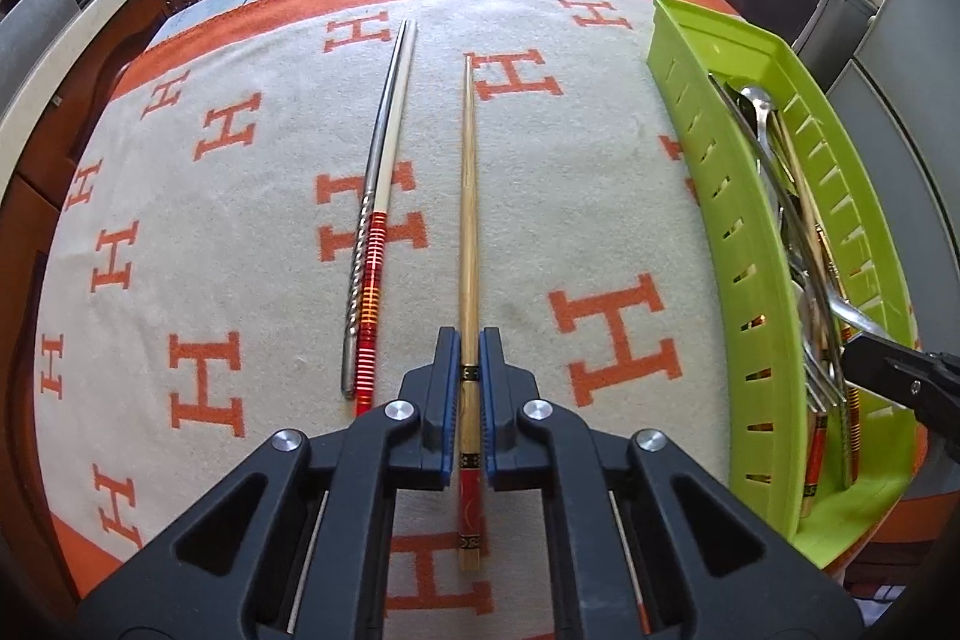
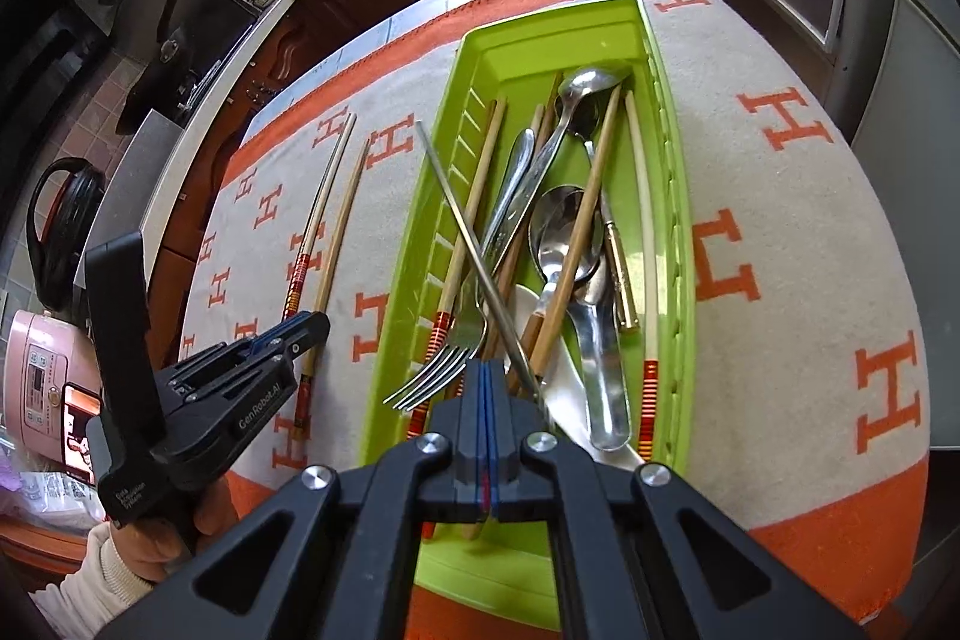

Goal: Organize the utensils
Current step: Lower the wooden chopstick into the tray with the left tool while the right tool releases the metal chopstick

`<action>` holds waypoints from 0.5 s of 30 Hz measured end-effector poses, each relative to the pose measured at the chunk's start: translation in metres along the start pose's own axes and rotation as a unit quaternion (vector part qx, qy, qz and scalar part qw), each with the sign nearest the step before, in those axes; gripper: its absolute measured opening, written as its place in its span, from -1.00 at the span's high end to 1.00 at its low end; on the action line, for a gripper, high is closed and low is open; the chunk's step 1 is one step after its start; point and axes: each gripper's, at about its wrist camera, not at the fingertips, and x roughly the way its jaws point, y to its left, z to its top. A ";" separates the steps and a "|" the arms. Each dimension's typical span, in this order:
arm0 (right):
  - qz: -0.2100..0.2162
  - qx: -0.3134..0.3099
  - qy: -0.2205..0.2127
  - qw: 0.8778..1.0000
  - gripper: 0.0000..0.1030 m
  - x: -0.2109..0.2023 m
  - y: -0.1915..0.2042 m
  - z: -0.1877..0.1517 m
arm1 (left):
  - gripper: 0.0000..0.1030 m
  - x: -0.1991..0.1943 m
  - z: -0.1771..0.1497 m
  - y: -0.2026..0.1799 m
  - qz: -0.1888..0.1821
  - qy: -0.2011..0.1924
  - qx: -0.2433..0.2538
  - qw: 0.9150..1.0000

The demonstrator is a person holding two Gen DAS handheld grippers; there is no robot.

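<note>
A wooden chopstick [image 1: 468, 220] with a red end lies lengthwise on the H-patterned cloth. My left gripper [image 1: 470, 352] is shut on it near the handle; it also shows in the right wrist view as the left gripper [image 2: 315, 327]. To its left rest a metal chopstick [image 1: 384, 142] and a white one with red bands [image 1: 375, 244], side by side. My right gripper [image 2: 489, 370] is shut, pads together, over the near end of the green tray [image 2: 540, 17]. A thin metal chopstick [image 2: 462, 220] leans across the tray's left rim, passing just right of the fingertips.
The green tray [image 1: 690, 100] holds spoons [image 2: 558, 232], a fork [image 2: 438, 382], knives and several chopsticks. The cloth [image 1: 570, 148] covers the table; cabinets stand beyond its far edge. A person's hand [image 2: 150, 538] holds the left gripper. A pink cooker [image 2: 42, 370] stands off the table's left.
</note>
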 end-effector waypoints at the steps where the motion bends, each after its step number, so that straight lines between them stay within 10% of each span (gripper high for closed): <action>1: 0.001 0.002 -0.001 1.000 1.00 -0.001 0.000 0.001 | 0.92 -0.002 -0.001 0.000 -0.007 0.000 -0.005 1.000; 15: 0.015 0.013 -0.034 0.999 0.99 -0.028 -0.003 0.006 | 0.92 -0.085 0.027 -0.038 -0.117 -0.048 -0.003 0.992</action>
